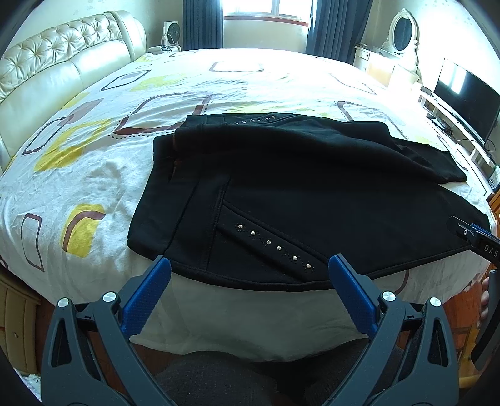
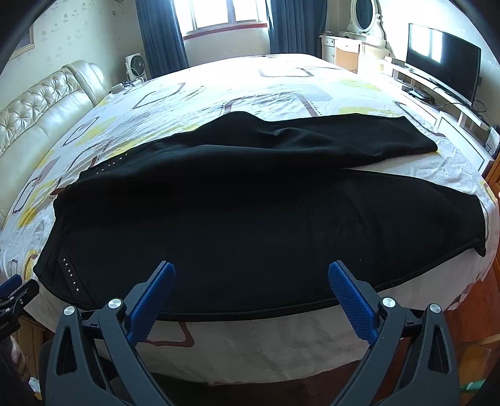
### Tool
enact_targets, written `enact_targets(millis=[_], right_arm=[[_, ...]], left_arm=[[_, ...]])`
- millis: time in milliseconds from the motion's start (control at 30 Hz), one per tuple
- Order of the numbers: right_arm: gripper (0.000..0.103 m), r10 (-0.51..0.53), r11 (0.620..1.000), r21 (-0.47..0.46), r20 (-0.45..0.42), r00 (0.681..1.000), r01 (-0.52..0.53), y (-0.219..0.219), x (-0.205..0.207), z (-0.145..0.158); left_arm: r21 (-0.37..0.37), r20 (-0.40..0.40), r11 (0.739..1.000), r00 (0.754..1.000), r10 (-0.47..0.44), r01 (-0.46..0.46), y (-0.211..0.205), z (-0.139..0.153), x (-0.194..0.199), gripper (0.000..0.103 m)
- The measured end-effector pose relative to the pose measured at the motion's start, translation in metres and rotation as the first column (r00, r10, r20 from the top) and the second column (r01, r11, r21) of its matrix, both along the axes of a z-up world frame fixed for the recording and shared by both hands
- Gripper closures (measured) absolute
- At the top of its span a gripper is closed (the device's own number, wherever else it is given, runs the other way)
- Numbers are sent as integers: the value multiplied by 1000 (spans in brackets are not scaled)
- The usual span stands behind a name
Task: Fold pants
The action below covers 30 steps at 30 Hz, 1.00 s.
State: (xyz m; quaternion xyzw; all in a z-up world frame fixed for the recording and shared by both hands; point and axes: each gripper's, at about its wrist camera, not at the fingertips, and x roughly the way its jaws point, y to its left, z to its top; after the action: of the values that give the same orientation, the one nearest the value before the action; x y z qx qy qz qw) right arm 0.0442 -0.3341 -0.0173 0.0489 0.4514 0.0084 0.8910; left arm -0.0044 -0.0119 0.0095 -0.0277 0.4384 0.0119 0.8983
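Observation:
Black pants [image 1: 297, 193] with rows of small studs lie spread on the bed, waist to the left and both legs running right; they also fill the right wrist view [image 2: 237, 218]. The far leg lies partly over the near one. My left gripper [image 1: 250, 268] is open and empty, just at the near hem by the waist. My right gripper [image 2: 251, 274] is open and empty over the near edge of the near leg. The right gripper also shows at the right edge of the left wrist view [image 1: 478, 237], and the left gripper at the left edge of the right wrist view [image 2: 15, 290].
The bed [image 1: 93, 175] has a white sheet with yellow and brown shapes. A padded headboard [image 1: 62, 62] stands at the left. A TV [image 2: 443, 59] on a low stand, a dresser with an oval mirror [image 2: 364, 14] and a window lie beyond. A fan [image 2: 135, 65] stands near the curtain.

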Motion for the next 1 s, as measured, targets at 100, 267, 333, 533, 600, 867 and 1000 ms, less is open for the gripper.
enact_targets(millis=[100,267,333,533,600,867,1000], right_arm=[[5,-2,1000,11,-5,1000,2,-1,0,-1],[5,-4,1000,18,-5,1000,4,-1,0,1],[5,-3,1000,19,-6,1000,3,-1,0,1],[5,2,1000,20,-12,1000,-2,1,0,1],[5,3,1000,19,-13,1000,-3,2,0,1],[5,7,1000,20,-19,1000,-7,3,0,1],[5,8,1000,20,-22,1000,-7,4,0,0]], left_arm=[[1,-2,1000,1000,1,-1,0,0,0,2],[6,-1,1000,1000,5,-5,1,-1,1,2],[5,-1,1000,1000,9,-9,2,-1,1,2],[3,0,1000,1000,15,-15,4,-1,2,2],[2,0,1000,1000,16,-16,4,-1,2,2],[-2,3,1000,1000,23,-23,8,0,2,2],[-2,2,1000,1000,24,-24,9,0,3,2]])
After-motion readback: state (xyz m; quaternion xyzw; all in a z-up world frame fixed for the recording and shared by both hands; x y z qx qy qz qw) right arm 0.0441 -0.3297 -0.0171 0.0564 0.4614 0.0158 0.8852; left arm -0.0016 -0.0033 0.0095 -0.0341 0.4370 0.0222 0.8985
